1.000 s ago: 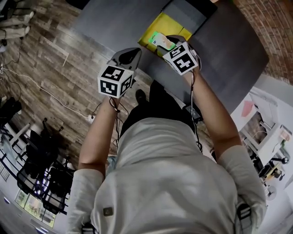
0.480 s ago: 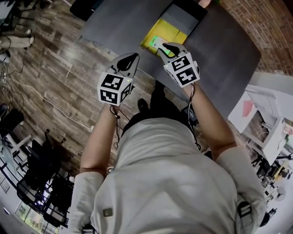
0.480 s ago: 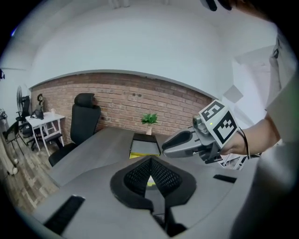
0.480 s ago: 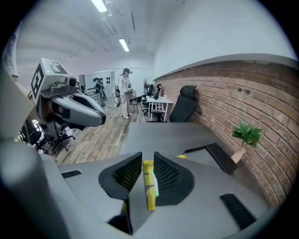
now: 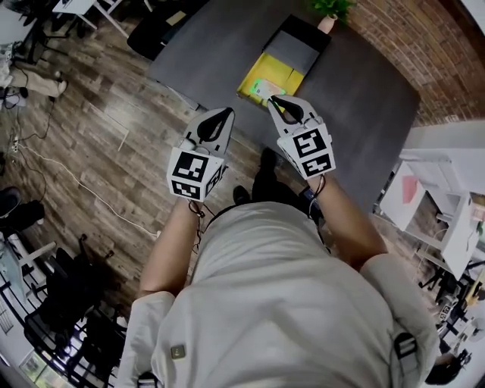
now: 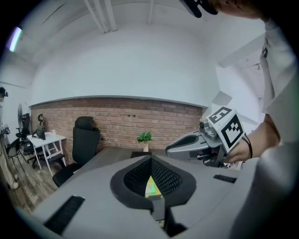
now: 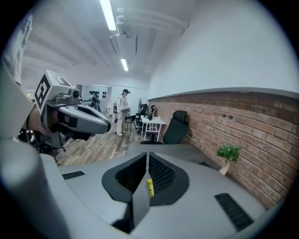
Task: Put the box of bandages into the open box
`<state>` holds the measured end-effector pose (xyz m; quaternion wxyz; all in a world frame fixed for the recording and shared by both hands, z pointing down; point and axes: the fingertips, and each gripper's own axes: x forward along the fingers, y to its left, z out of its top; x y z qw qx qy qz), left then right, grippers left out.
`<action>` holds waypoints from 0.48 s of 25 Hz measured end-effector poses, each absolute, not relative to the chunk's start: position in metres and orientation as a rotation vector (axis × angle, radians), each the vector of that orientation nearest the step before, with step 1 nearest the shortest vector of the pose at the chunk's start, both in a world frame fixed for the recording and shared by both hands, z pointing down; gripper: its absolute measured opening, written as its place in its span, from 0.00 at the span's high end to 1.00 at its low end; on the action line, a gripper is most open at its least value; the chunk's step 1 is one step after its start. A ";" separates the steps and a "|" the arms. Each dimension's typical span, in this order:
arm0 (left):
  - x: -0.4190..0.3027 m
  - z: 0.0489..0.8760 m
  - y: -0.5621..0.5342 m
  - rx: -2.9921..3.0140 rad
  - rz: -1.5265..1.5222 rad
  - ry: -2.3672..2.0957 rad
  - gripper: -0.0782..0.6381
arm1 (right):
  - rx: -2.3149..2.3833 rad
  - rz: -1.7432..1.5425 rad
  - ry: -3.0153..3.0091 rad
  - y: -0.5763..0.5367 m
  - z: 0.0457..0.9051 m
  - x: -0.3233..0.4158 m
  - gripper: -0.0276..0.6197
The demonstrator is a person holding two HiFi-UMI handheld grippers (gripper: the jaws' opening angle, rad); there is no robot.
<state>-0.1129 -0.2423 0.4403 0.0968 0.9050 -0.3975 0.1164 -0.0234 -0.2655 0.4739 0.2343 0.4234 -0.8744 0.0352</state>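
The bandage box [image 5: 264, 88], green and white, lies inside the open yellow box [image 5: 292, 67] on the dark grey table [image 5: 364, 98]. Both grippers are lifted off the table, nearer the person than the yellow box. My right gripper [image 5: 274, 101] hangs just short of the bandage box; its jaws have just been closing and now stand shut with nothing between them [image 7: 145, 156]. My left gripper [image 5: 225, 114] is to its left, past the table edge, also shut and empty [image 6: 150, 161]. A sliver of the yellow box shows through the pads in both gripper views.
The yellow box's dark lid [image 5: 297, 39] lies folded back behind it. A small potted plant [image 5: 330, 9] stands at the table's far edge by the brick wall. A black office chair [image 6: 84, 135] and a white desk are beyond the table; a person [image 7: 122, 112] stands far off.
Both grippers have risen and drawn back from the yellow box. The right gripper, earlier over the bandage box, has come away from it, and the box stays inside.
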 end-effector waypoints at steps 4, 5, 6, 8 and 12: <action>-0.116 0.410 -0.219 2.728 0.257 -1.195 0.87 | 1.185 0.022 -2.458 -0.237 0.439 -0.036 0.91; -0.117 0.404 -0.213 2.736 0.229 -1.194 0.87 | 1.184 0.004 -2.474 -0.230 0.431 -0.039 0.92; -0.118 0.398 -0.208 2.746 0.201 -1.194 0.87 | 1.185 -0.015 -2.492 -0.223 0.422 -0.042 0.92; -0.119 0.385 -0.196 2.774 0.152 -1.196 0.87 | 1.191 -0.044 -2.533 -0.211 0.403 -0.045 0.92; -0.123 0.363 -0.173 2.808 0.069 -1.183 0.87 | 1.209 -0.064 -2.609 -0.184 0.369 -0.048 0.92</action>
